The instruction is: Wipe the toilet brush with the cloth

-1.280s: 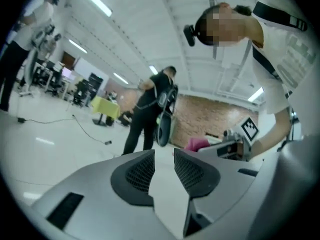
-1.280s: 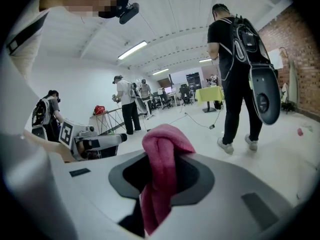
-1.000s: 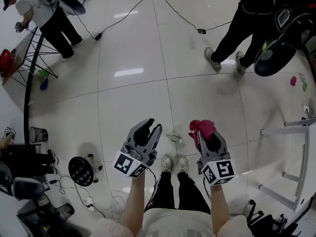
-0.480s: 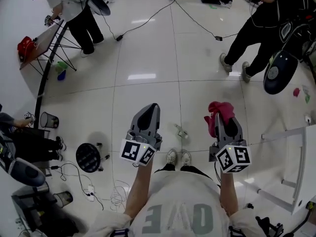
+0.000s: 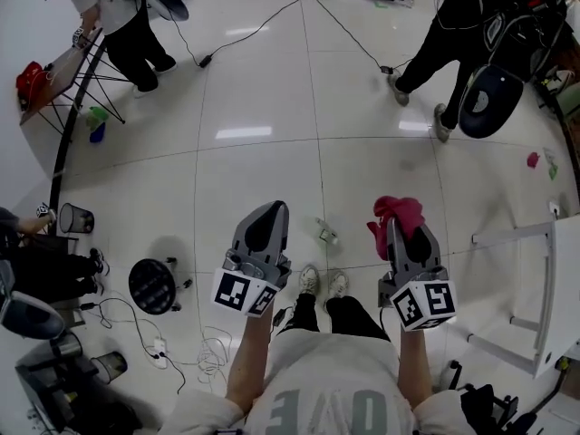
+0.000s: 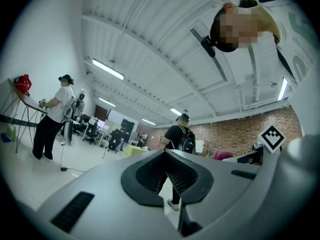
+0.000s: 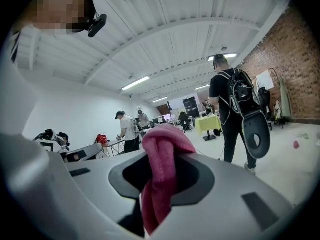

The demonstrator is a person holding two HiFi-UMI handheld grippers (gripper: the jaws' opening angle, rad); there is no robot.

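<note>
— How far along are they?

— Hardly started, I'd say. The right claw [image 5: 405,236] is clamped on the crumpled crimson-pink cloth [image 5: 396,214], which bunches out past its tips. The left claw [image 5: 270,212] is closed tight with nothing in it.

— And the toilet brush?

— Not in either claw. A small pale object [image 5: 326,234] lies on the glossy white tiled floor [image 5: 254,166], between the two claws and well below them, just ahead of the white shoes [image 5: 322,282]. I can't tell whether that's the brush.

— So what's next?

— My guess is that the left claw has to open and take hold of the brush, so the cloth can be brought against it.
</note>
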